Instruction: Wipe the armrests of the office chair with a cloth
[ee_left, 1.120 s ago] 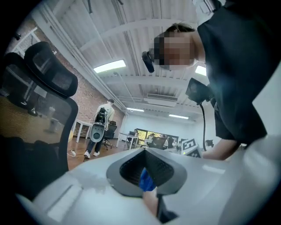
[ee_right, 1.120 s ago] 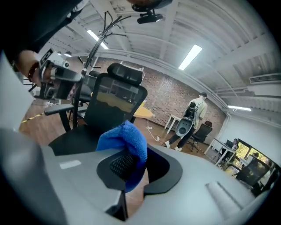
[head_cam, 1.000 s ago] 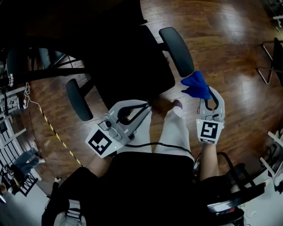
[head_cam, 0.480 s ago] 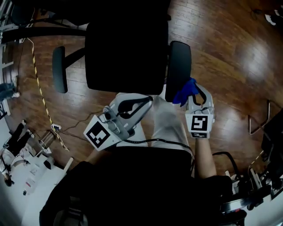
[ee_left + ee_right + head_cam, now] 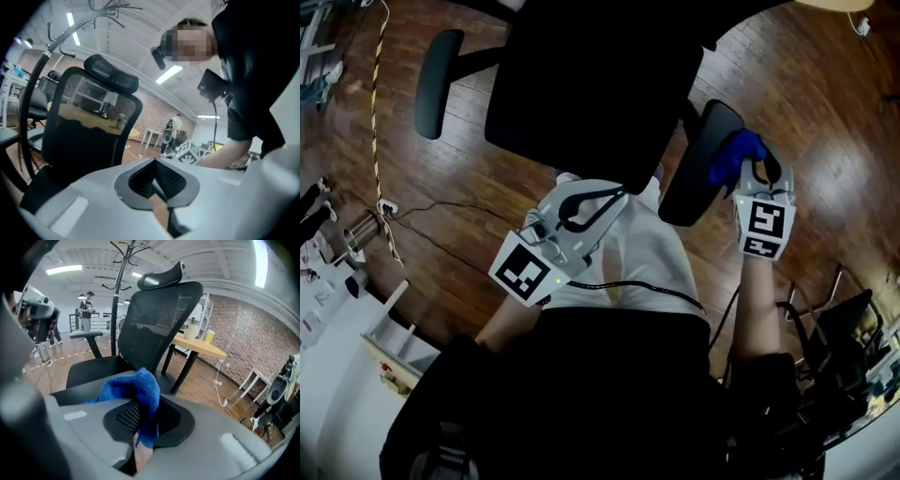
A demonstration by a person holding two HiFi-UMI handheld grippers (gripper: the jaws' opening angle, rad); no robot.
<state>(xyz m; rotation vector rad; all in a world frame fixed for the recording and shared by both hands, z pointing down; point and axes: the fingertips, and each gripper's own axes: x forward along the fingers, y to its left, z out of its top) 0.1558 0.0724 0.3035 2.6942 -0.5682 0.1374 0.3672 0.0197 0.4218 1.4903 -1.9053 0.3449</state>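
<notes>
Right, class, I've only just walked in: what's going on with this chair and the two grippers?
A person stands over a black office chair with a gripper in each hand. The right gripper has its jaws shut on a blue cloth, held at the right-hand armrest; whether the cloth actually touches it is unclear. The left gripper is shut on nothing and hangs by the seat's front edge. The other armrest has nothing on it.

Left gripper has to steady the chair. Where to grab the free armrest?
Likely mid-length on the free armrest, from above, jaws across its narrow width: a long slim pad, both long edges clear. The left gripper is shut; open first.
</notes>
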